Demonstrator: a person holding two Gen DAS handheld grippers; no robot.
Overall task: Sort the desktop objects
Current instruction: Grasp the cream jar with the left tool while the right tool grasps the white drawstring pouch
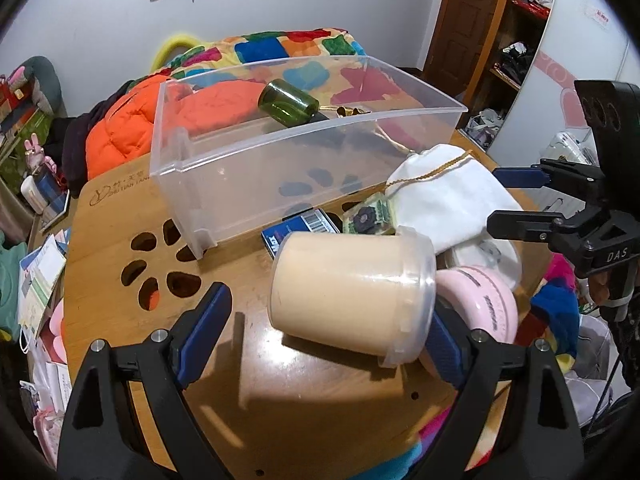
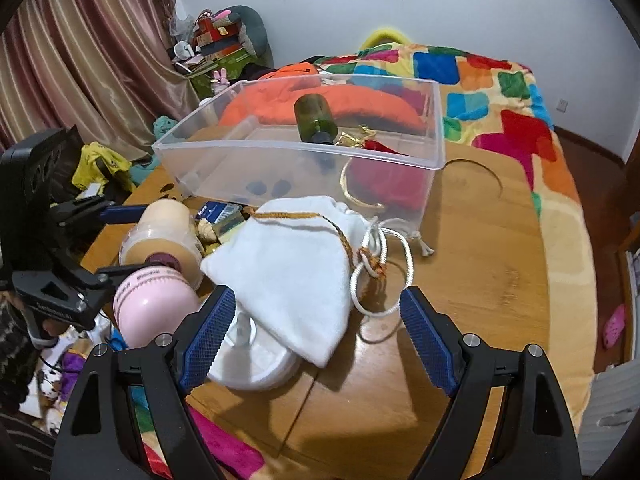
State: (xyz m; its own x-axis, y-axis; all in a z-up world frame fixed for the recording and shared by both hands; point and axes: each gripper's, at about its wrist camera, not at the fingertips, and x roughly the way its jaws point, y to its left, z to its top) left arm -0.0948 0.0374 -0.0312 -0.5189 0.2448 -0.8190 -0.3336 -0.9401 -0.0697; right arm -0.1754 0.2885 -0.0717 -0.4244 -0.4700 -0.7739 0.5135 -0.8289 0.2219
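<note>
A cream jar (image 1: 348, 288) (image 2: 164, 228) lies on its side on the wooden table (image 1: 280, 400). My left gripper (image 1: 328, 308) (image 2: 136, 240) is open around the jar, its left pad clear of it. A pink jar (image 1: 480, 300) (image 2: 152, 304) lies just beside. A white drawstring pouch (image 2: 296, 264) (image 1: 452, 196) rests partly on a white round lid (image 2: 256, 356). My right gripper (image 2: 316, 300) (image 1: 492, 196) is open, low over the pouch's near corner. The clear bin (image 1: 312, 168) (image 2: 296, 148) holds a green bottle (image 1: 288, 102) (image 2: 314, 118) and a red pouch (image 2: 384, 176).
A blue box (image 1: 296, 228) (image 2: 218, 212) and a green patterned packet (image 1: 370, 216) lie between the bin and the jars. Behind the table are a colourful blanket (image 2: 500, 92) and an orange jacket (image 1: 120, 136). Clutter crowds the table's left edge.
</note>
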